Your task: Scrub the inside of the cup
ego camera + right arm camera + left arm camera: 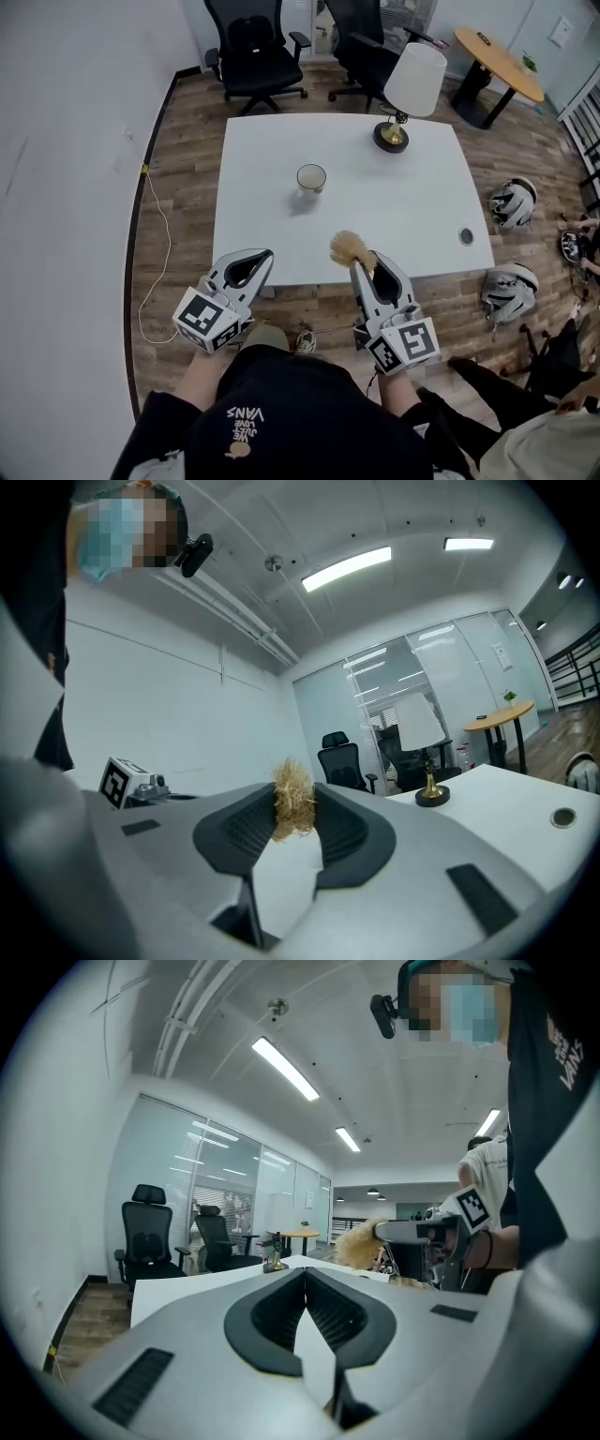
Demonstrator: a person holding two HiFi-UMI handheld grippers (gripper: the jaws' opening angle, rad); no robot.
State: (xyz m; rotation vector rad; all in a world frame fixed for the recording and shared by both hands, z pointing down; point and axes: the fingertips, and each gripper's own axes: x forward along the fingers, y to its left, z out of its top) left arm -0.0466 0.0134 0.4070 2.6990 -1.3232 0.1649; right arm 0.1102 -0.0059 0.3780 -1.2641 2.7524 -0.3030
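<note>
Cup (311,177), likely light, rigid and breakable, stands upright mid-frame on the white table (272,234), well apart from both grippers. Right gripper (360,267) pinches a soft straw-coloured scrubber (351,247). Left gripper (265,257) is closed and empty, and could best steady the cup by its outer wall.

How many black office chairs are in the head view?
2. The left chair stands beyond the table's far left corner. The right chair stands beyond its far edge, near the lamp. Others may be out of frame.
</note>
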